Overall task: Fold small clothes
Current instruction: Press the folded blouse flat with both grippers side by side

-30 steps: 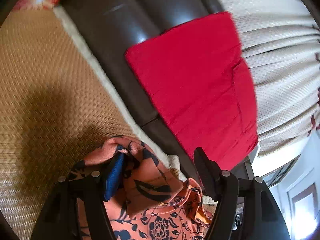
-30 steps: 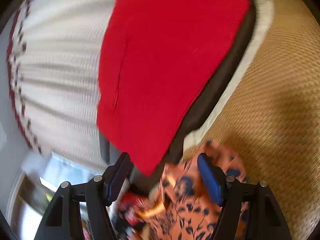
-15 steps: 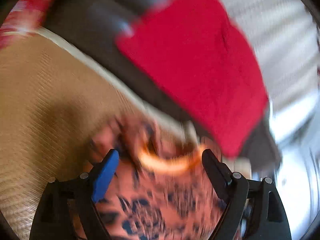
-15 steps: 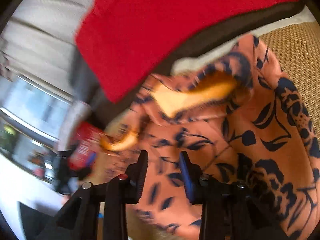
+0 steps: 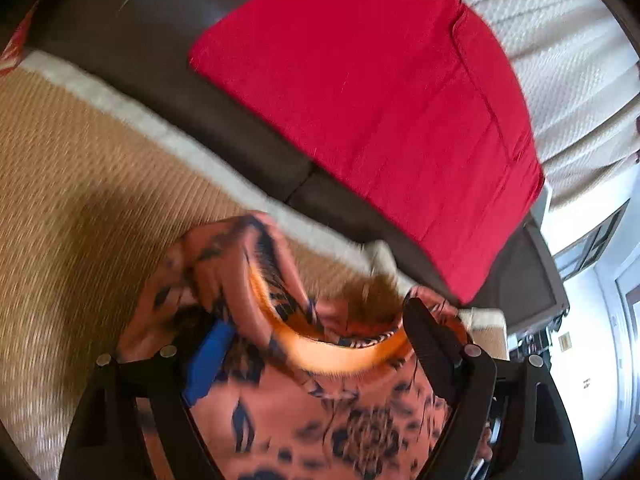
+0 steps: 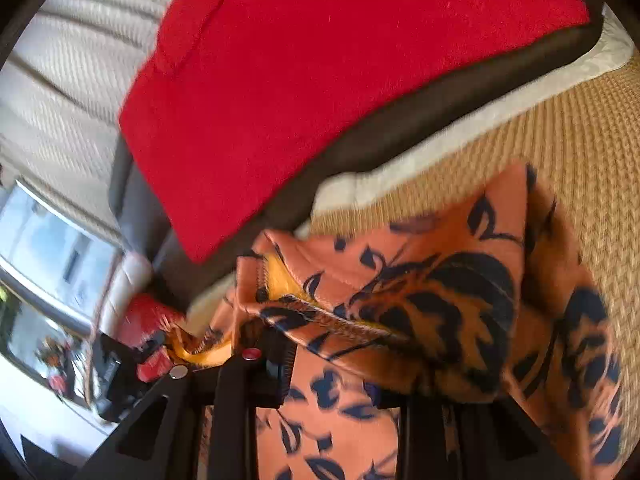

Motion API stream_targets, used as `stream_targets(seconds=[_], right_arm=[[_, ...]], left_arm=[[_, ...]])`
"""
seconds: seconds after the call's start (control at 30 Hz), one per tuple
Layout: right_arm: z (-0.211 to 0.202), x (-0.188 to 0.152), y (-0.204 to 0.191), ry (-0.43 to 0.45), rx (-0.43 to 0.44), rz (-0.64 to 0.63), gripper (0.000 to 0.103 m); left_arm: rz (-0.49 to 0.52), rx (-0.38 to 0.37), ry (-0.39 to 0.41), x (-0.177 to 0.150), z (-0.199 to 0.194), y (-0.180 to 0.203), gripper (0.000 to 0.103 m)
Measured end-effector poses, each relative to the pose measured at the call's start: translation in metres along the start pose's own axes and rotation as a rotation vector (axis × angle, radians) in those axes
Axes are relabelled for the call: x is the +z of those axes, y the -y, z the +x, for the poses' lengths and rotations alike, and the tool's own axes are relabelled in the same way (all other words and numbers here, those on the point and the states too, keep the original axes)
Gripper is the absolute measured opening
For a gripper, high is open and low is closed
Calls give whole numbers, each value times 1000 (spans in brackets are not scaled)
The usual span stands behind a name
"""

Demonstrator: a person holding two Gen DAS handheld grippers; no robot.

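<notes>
An orange garment with dark blue flowers (image 5: 320, 408) lies on a woven tan mat (image 5: 80, 184). My left gripper (image 5: 316, 344) is open, its jaws wide apart, with the garment's orange-edged neckline between them and cloth bunched over the blue left pad (image 5: 208, 360). In the right wrist view the same garment (image 6: 432, 304) drapes in a fold over my right gripper (image 6: 332, 360). Its jaws look close together with cloth between them, but the right fingertip is hidden under the fabric.
A red cloth (image 5: 380, 92) hangs over a dark brown sofa back (image 5: 168, 56) just behind the mat. A white seat edge (image 5: 168, 136) runs along the mat. Cream curtains (image 5: 560, 52) and a window are beyond.
The right gripper went from wide open to nearly closed on the garment and lifted a fold. The left gripper stayed open and the neckline swung between its fingers.
</notes>
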State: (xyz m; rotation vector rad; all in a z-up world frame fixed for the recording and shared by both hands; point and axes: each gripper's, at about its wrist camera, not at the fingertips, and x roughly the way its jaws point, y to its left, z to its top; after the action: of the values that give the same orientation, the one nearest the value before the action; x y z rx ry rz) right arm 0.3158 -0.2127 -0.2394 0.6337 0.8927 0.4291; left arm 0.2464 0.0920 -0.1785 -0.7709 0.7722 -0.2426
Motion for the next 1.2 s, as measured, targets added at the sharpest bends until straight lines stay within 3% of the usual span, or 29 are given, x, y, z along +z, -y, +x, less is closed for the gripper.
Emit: stream_targets(seconds=[0.27, 0.4, 0.67, 0.77, 0.83, 0.9, 0.93, 1.03, 1.13, 1.2], right_arm=[[11, 34, 21, 58, -10, 94, 31], [16, 48, 27, 85, -17, 127, 31], [13, 55, 20, 102, -18, 119, 33], [4, 49, 15, 109, -45, 107, 33], [-2, 45, 19, 111, -115, 120, 33], [-6, 39, 32, 104, -206, 164, 31], [-6, 36, 40, 78, -221, 187, 32], [-21, 28, 52, 84, -161, 262, 31], [-50, 16, 44, 115, -205, 222, 32], [-66, 5, 42, 118, -152, 222, 33]], left_arm=[[-71, 5, 79, 34, 10, -24, 85], [-106, 15, 72, 47, 15, -29, 85], [-20, 69, 27, 47, 17, -4, 85], [1, 111, 15, 31, 27, 0, 85], [32, 148, 0, 20, 27, 5, 85], [85, 243, -23, 8, 27, 11, 85], [131, 325, -39, 0, 27, 14, 85], [198, 463, -97, -20, 27, 16, 85], [156, 488, -85, -37, 8, 14, 85], [118, 447, -48, -50, -10, 16, 85]])
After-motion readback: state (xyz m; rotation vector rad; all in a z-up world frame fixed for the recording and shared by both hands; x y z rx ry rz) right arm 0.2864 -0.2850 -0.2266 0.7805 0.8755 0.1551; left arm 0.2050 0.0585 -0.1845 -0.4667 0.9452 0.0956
